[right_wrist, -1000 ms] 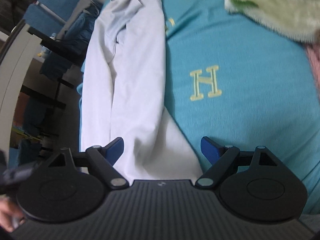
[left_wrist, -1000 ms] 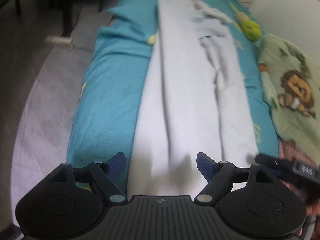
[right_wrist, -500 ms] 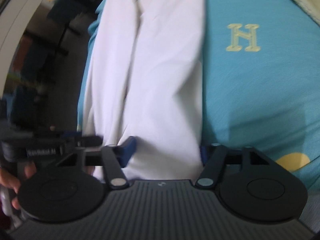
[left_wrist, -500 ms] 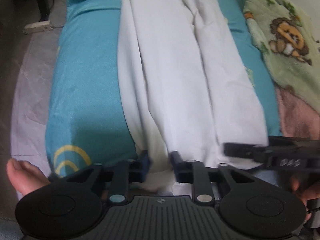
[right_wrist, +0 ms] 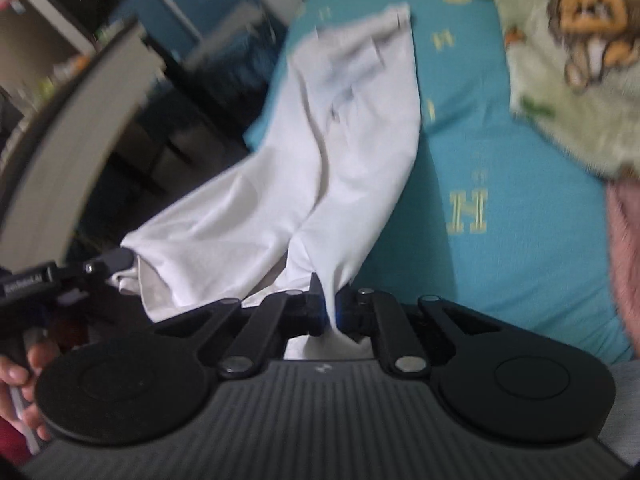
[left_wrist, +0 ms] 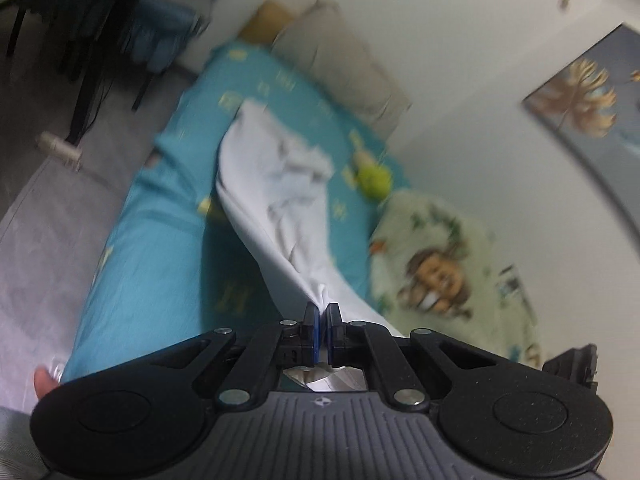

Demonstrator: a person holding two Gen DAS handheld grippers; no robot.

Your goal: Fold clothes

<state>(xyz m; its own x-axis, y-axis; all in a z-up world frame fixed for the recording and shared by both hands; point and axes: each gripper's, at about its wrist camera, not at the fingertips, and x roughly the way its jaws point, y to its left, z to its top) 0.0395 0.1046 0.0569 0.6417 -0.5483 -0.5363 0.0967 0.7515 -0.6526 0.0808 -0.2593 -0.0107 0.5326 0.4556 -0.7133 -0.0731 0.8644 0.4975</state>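
Observation:
A long white garment (left_wrist: 276,184) lies lengthwise on the teal bed sheet (left_wrist: 152,248), its near end lifted off the bed. My left gripper (left_wrist: 321,314) is shut on one near corner of the cloth. My right gripper (right_wrist: 329,304) is shut on the other near corner of the garment (right_wrist: 352,132). The left gripper also shows in the right wrist view (right_wrist: 112,260), holding the cloth at the left. The cloth sags between the two grips. The far end rests on the bed.
A green lion-print blanket (left_wrist: 444,268) and a yellow-green plush toy (left_wrist: 374,178) lie on the bed's right side. Beige pillows (left_wrist: 340,60) sit at the head. Dark furniture legs (left_wrist: 84,68) stand on the grey floor (left_wrist: 36,220) left of the bed.
Both grippers closed on the near end of the white garment and lifted it off the bed. Both views tilted up toward the head of the bed.

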